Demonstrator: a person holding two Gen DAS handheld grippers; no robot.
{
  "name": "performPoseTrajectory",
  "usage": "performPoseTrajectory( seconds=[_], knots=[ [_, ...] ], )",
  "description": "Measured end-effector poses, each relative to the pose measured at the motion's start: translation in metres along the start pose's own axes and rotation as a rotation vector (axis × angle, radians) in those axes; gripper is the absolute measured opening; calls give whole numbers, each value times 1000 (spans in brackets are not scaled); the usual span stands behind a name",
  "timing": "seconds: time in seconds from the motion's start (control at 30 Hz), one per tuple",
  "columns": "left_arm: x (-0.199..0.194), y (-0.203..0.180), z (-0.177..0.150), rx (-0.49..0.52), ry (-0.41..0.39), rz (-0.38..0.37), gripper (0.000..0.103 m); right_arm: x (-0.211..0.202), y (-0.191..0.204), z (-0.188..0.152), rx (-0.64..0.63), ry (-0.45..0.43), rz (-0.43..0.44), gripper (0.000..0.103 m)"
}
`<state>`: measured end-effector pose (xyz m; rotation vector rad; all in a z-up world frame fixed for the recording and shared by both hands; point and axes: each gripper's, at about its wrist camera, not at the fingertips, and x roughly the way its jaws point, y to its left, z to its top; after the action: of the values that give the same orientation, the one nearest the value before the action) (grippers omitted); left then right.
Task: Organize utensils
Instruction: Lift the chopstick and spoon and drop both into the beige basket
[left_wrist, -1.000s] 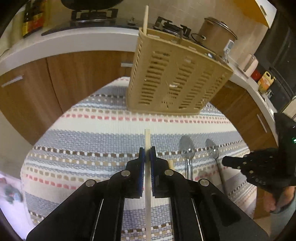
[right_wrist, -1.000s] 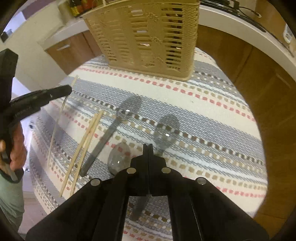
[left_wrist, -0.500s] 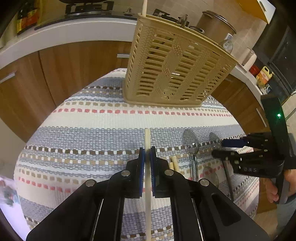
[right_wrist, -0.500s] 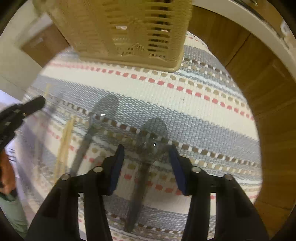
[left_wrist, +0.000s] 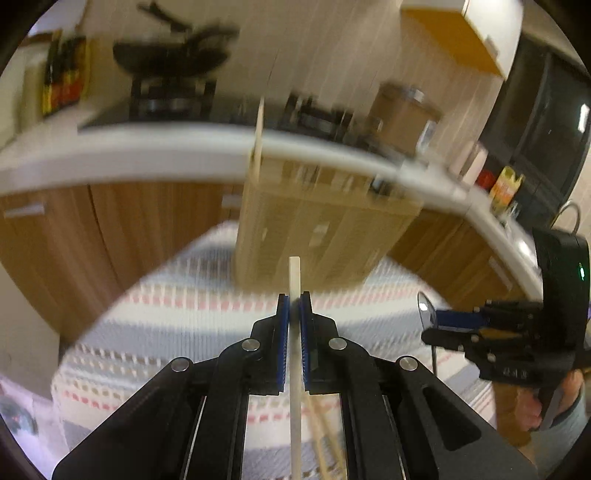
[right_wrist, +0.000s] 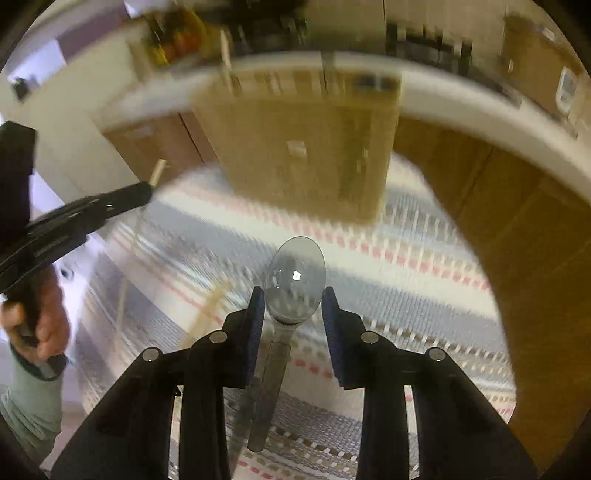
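Handling, chopstick (left_wrist: 294, 280): light, stiff and thin, and likely to pivot if pinched at one spot, so a grip close to the middle suits it.
Handling, spoon (right_wrist: 295, 280): hard, smooth metal, probably slippery. The curved bowl edges give the pads little to bite on, so the flat handle looks the surer place.
Chopstick place: lower middle of the left view, off the cloth (left_wrist: 184, 314), its tip in front of the basket (left_wrist: 325, 236).
Spoon place: centre of the right view, bowl forward, handle trailing down toward the lower edge.
Left gripper (left_wrist: 294, 306): clamped on the chopstick, pads nearly together.
Right gripper (right_wrist: 293, 299): jaws, just opened from closed, now pinch the spoon's bowl by its edges.
Pose: both grippers tilt downward, with the basket ahead at upper centre. The left hand (right_wrist: 44, 325) is at the left edge of the right view.
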<state>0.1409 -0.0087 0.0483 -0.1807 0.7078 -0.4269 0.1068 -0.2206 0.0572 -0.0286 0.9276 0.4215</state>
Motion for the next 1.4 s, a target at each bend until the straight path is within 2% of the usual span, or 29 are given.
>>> performPoseTrajectory(
  seconds=[0.07, 0.2, 0.33, 0.4, 0.5, 0.57, 0.6, 0.77, 0.93, 1.0, 1.13, 1.3, 1.37, 1.4],
  knots=[
    [-16, -5, 15, -5, -70, -19, 4, -28, 0, 11, -17, -118, 17, 29],
    [-54, -16, 56, -15, -269, -42, 4, -72, 1, 41, -22, -308, -2, 29],
    [-75, -28, 89, -7, -461, -7, 4, -98, 0, 74, -8, -496, -102, 29],
    [-77, -29, 105, -19, -556, -3, 4, -105, -6, 86, 9, -546, -131, 29],
    [-69, -39, 121, -1, -670, 93, 4, -103, -19, 106, 27, -608, -208, 29],
    [-59, -44, 126, 13, -715, 144, 4, -86, -26, 123, 34, -620, -273, 29],
    [-51, -46, 127, 18, -730, 153, 4, -85, -34, 127, 35, -621, -275, 29],
    [-19, -40, 130, -12, -759, 201, 4, -51, -50, 136, 35, -663, -296, 29],
    [13, -25, 120, -34, -749, 260, 4, -27, -48, 119, 25, -732, -369, 29],
    [23, -19, 114, -31, -734, 277, 4, -19, -51, 114, 34, -738, -363, 29],
    [40, -10, 105, -31, -667, 260, 4, -6, -58, 106, 56, -727, -341, 29],
    [36, 1, 93, -61, -629, 205, 5, -1, -58, 96, 45, -695, -330, 30],
    [32, 3, 90, -60, -606, 183, 10, -5, -58, 92, 52, -670, -299, 31],
    [26, 4, 88, -59, -586, 171, 17, -8, -59, 89, 60, -656, -282, 31]
  ],
)
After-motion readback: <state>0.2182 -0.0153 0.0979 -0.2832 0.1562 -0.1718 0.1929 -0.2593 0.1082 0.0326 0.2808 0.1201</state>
